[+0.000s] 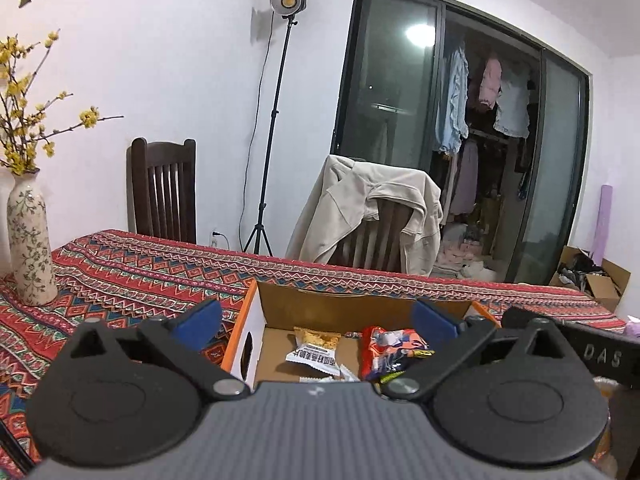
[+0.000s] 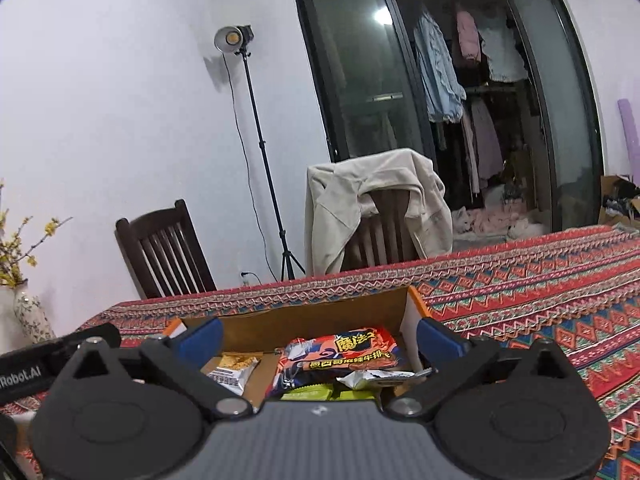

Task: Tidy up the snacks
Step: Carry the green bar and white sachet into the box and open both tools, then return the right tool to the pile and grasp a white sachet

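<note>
Both the left gripper (image 1: 316,320) and right gripper (image 2: 318,338) are spread wide, empty, above a cardboard box (image 1: 344,304). Inside lie a red snack packet (image 2: 344,354) and what looks like a cracker packet (image 1: 314,346).

box (image 1: 340,308): matt cardboard | wrappers (image 2: 340,356): glossy foil | tablecloth (image 1: 140,272): woven cloth

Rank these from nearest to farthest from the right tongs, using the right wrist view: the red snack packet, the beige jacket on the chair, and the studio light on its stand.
1. Red snack packet: inside the cardboard box, just ahead of the open right tongs.
2. Beige jacket: draped over the dark wooden chair past the table's far edge.
3. Studio light: on its tall black stand by the white wall, up and left.
</note>
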The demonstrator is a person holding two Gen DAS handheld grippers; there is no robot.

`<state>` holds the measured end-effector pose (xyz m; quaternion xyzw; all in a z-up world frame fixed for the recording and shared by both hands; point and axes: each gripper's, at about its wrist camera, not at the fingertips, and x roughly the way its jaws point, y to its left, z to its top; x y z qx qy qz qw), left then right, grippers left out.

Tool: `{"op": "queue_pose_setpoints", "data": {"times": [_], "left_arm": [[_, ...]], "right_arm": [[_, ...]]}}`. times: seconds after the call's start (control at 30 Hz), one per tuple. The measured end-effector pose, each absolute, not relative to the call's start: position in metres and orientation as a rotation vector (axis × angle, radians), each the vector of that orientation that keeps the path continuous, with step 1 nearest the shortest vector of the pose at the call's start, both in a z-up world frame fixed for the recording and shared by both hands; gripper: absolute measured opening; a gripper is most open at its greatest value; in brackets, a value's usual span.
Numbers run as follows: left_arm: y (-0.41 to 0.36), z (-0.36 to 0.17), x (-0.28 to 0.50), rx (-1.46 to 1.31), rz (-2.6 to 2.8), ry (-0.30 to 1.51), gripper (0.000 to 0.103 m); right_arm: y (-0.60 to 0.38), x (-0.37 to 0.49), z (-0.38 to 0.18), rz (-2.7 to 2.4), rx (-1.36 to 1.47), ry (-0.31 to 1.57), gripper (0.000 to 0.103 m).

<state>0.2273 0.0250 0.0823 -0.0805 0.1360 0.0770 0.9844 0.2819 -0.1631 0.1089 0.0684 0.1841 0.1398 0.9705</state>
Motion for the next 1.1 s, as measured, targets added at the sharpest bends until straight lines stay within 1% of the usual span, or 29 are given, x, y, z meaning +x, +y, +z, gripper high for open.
{"op": "queue_pose_setpoints", "data": {"times": [0.23,0.67,0.83,1.1], "left_arm": [[0.029,0.075,0.194,-0.143,0.133,0.320,0.103],[0.047,0.028,0.137,-0.124,0.115,0.409,0.103],[0.057,0.007,0.132,-0.151,0.134,0.436,0.103],[0.065,0.000,0.135,-0.200,0.110,0.443,0.103]], "right_arm": [[-0.176,0.237,0.105,0.301,0.066,0.408,0.103],[-0.194,0.182,0.057,0.330,0.027,0.564,0.103],[-0.191,0.180,0.043,0.329,0.016,0.614,0.103],[-0.179,0.193,0.042,0.301,-0.049,0.639,0.103]]}}
